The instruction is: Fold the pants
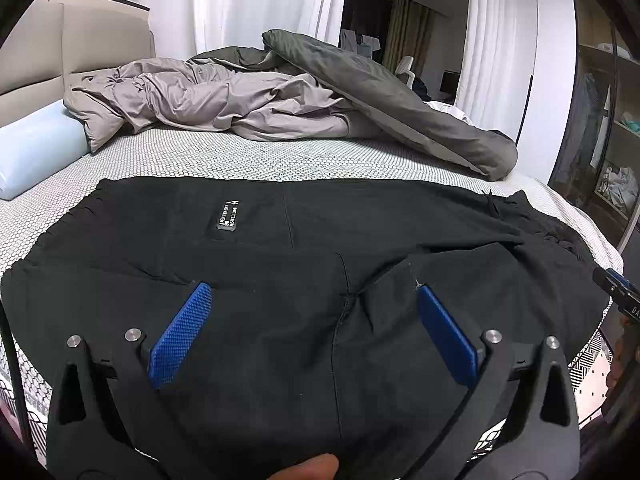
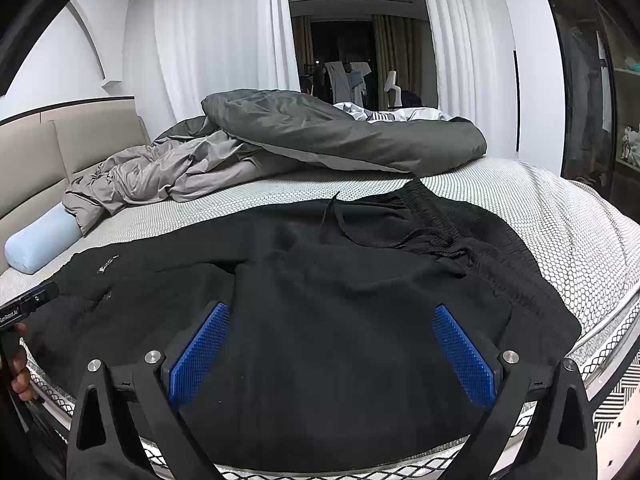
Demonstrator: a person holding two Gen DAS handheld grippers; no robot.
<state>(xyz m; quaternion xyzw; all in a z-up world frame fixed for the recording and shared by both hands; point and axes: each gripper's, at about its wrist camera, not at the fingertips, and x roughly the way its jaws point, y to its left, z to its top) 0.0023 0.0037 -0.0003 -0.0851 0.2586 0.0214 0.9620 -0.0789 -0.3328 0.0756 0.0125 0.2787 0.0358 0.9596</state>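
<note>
The black pants (image 1: 280, 280) lie spread across the near part of the bed, on the white mattress cover (image 1: 240, 156) with its small dotted pattern, and the cloth reaches right to the near edge of the mattress. In the left wrist view a small black label (image 1: 228, 215) with white lettering sits on the fabric toward the far side, and a seam runs down the middle of the cloth between the two blue pads. In the right wrist view the gathered waistband (image 2: 460, 216) lies at the far right of the garment with its drawstring (image 2: 404, 236) trailing loose over the cloth. The left gripper (image 1: 314, 292) hangs over the pants with its jaws spread wide and nothing between them; whether the fingertips touch the fabric is hard to tell. The right gripper (image 2: 332, 312) is likewise wide apart over the black cloth and grips nothing. Each tool shows at the edge of the other's view. Beyond the pants a rumpled grey sheet (image 1: 192, 100) and a darker grey duvet (image 1: 384, 96) are heaped at the far side of the bed, a pale blue bolster pillow (image 1: 32, 156) lies at the left by the beige headboard (image 1: 48, 52), and white curtains (image 2: 216, 32) hang behind
</note>
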